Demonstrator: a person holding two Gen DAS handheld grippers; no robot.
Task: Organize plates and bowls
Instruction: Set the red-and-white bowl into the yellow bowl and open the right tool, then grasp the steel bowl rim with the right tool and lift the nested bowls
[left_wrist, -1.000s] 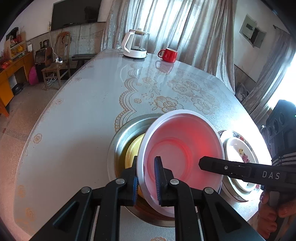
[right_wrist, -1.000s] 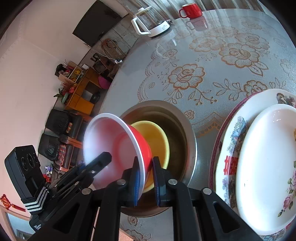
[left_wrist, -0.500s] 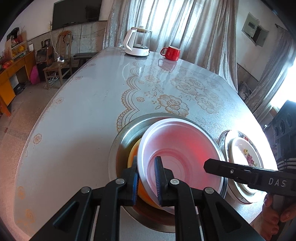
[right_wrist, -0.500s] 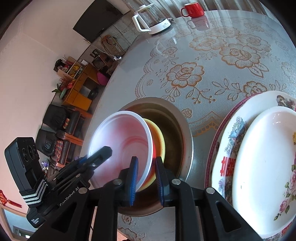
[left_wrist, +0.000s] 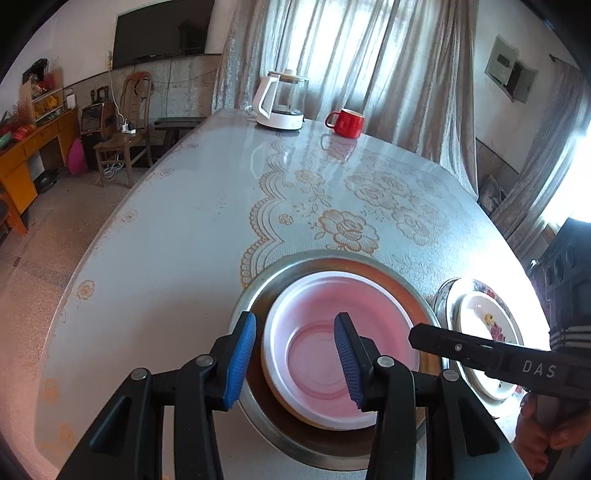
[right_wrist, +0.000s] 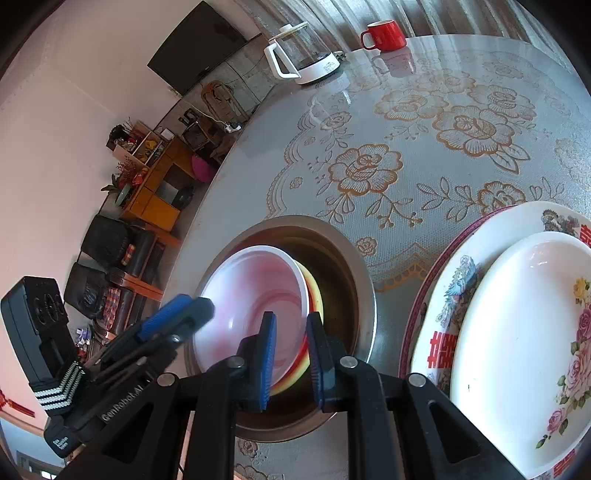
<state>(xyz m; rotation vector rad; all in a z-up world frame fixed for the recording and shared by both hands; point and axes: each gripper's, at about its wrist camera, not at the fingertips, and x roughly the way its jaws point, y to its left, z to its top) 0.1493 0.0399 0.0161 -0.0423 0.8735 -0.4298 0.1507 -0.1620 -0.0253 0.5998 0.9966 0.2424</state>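
A red bowl with a pale inside (left_wrist: 317, 347) (right_wrist: 255, 295) lies nested in a yellow bowl (right_wrist: 316, 295), and both sit in a steel basin (left_wrist: 258, 291) (right_wrist: 354, 266). My left gripper (left_wrist: 293, 360) (right_wrist: 184, 312) hangs over the bowl's left rim. Its jaws are opening, with the rim between the blue pads and neither pad touching it. My right gripper (right_wrist: 291, 358) holds the bowl's other rim, its pads set close on the red edge. One of its fingers (left_wrist: 461, 347) shows in the left wrist view.
Right of the basin a white oval plate (right_wrist: 524, 314) lies on a larger flowered plate (right_wrist: 454, 280) (left_wrist: 484, 321). A glass kettle (left_wrist: 282, 103) and a red mug (left_wrist: 347, 123) stand at the table's far end. A hand (left_wrist: 546, 439) holds the right gripper.
The red bowl came down from a tilt above the basin and now lies flat in the yellow bowl. The left jaws have opened off its rim. The right pads stand slightly wider apart.
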